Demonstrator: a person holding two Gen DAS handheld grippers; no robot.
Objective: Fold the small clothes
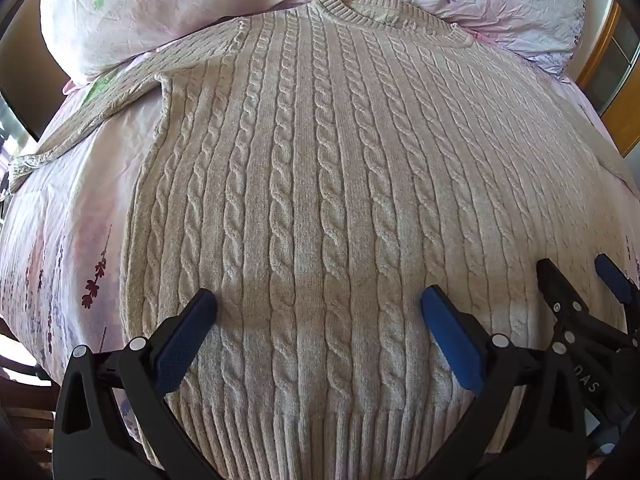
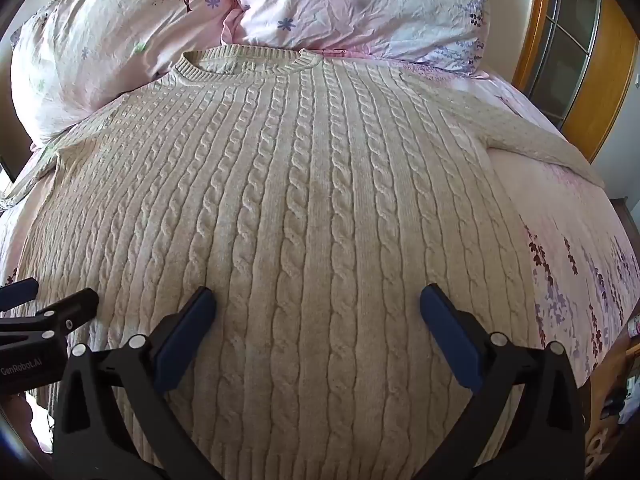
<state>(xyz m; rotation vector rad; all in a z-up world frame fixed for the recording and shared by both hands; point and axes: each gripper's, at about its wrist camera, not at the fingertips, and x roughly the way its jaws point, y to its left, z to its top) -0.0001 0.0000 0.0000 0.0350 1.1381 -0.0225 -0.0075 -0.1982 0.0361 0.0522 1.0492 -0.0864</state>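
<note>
A cream cable-knit sweater [image 1: 320, 184] lies flat, front up, on a pink floral bed sheet [image 1: 60, 216], collar toward the pillows. It also fills the right wrist view [image 2: 304, 208]. Its left sleeve [image 1: 80, 120] stretches out to the left; its right sleeve [image 2: 540, 144] stretches out to the right. My left gripper [image 1: 318, 308] is open and empty, hovering above the lower body near the ribbed hem. My right gripper [image 2: 318, 304] is open and empty, above the lower body too. It also shows at the right of the left wrist view [image 1: 580, 280].
Two pink floral pillows [image 2: 360, 8] lie against the collar at the head of the bed. A wooden-framed door or cabinet [image 2: 572, 60] stands at the right. The sheet [image 2: 580, 264] drops off at the bed's right edge, with wooden furniture below.
</note>
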